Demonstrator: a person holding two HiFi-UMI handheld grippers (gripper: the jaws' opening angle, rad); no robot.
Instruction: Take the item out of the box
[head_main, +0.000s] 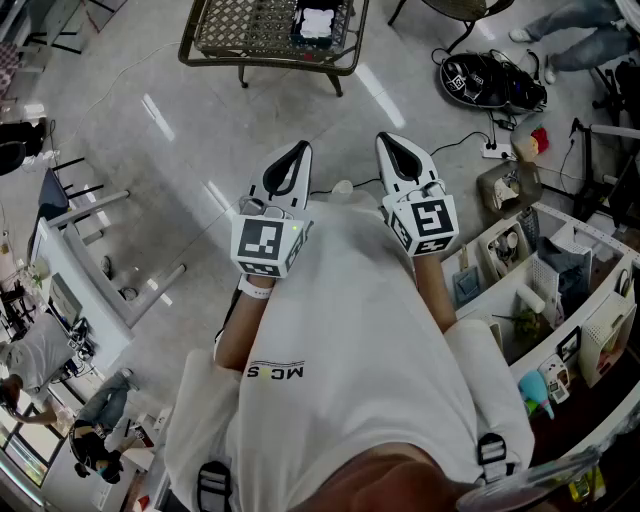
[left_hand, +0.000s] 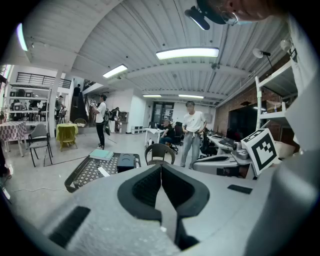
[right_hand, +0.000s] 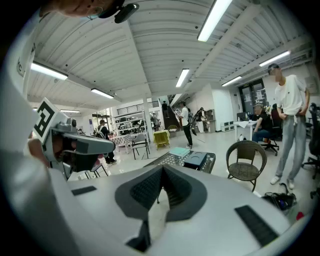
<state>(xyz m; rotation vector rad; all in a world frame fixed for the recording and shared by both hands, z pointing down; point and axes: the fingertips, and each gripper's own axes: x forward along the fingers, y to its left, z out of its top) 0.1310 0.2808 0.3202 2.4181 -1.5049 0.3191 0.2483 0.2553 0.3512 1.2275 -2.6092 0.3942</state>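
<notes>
A dark box (head_main: 317, 22) with something white inside stands on a low mesh table (head_main: 230, 40) across the floor, far ahead of both grippers. The same box (left_hand: 125, 161) shows small in the left gripper view and again as the box (right_hand: 195, 159) in the right gripper view, beside a teal flat item (right_hand: 179, 151). My left gripper (head_main: 297, 151) and right gripper (head_main: 390, 142) are held side by side in front of my chest, well short of the table. The left gripper (left_hand: 161, 168) has its jaws together with nothing between them. So does the right gripper (right_hand: 162, 170).
A wicker chair (right_hand: 246, 162) stands right of the table. Cables, a power strip and a black bag (head_main: 490, 80) lie on the floor at the right. White shelves (head_main: 560, 290) with small goods are at my right, a white desk (head_main: 80, 290) at my left. A standing person (left_hand: 192, 131) is beyond the table.
</notes>
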